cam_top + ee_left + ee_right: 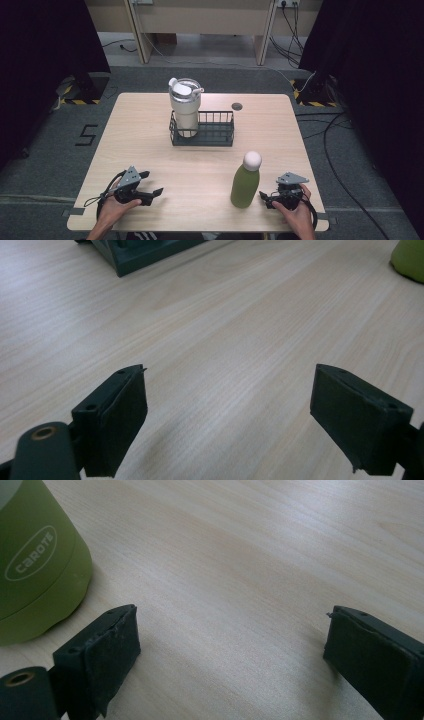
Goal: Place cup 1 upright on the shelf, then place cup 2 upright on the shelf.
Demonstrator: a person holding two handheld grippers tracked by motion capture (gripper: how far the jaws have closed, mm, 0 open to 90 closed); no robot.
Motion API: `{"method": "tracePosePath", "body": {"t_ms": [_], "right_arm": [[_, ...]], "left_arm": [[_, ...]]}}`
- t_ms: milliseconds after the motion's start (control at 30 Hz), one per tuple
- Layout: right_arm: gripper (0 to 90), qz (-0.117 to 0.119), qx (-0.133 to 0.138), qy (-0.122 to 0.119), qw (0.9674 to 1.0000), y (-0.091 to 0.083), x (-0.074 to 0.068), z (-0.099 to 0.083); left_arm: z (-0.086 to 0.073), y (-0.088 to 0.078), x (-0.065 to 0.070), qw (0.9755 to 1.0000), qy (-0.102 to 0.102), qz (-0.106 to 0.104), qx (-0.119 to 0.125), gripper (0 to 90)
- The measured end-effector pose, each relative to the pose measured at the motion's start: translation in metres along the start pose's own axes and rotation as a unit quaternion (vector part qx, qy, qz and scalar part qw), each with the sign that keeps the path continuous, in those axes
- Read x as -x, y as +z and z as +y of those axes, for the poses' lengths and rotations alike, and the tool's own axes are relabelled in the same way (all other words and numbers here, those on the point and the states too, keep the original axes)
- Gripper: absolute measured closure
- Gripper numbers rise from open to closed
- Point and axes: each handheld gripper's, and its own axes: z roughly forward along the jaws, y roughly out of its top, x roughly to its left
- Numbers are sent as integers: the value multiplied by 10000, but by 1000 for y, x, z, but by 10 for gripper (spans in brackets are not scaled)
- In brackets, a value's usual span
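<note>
Left gripper (153, 183): jaws spread, empty, near left.
Right gripper (263, 197): jaws spread, empty, beside the upright green metal bottle with white cap (246, 181).

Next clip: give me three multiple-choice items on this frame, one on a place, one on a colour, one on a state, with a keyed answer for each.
1. Where does the white tumbler stand?
A. in the left end of the wire basket
B. beside the right gripper
C. at the table's left edge

2. What colour is the body of the bottle near the right gripper?
A. blue
B. green
C. red

3. How are the left gripper fingers?
A. shut on the bottle
B. shut on nothing
C. apart, with bare table between them

Answers: 1 A, the basket's bars surround its base; 2 B, green with a white cap; 3 C, the left gripper view shows wood between the fingers.
</note>
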Motion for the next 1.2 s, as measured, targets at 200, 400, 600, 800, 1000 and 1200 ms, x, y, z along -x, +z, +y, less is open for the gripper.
{"method": "tracePosePath", "body": {"t_ms": [200,400,600,800,1000,1200], "right_arm": [[77,6,-2,-5,10000,0,0,0],[77,6,-4,2,10000,0,0,0],[77,9,-4,6,10000,0,-1,0],[82,4,0,-3,10000,0,-1,0],[163,-12,94,40,9999,-3,-1,-1],[158,-37,328,-28,9994,-13,-2,-1]], "left_arm": [[-6,-1,2,9997,35,19,-259,148],[-10,2,6,9982,125,42,-588,149],[-10,4,7,9971,153,138,-729,130],[-10,4,7,9971,152,137,-728,129],[-10,4,7,9972,150,141,-725,128],[-10,4,7,9972,145,139,-724,127]]}}
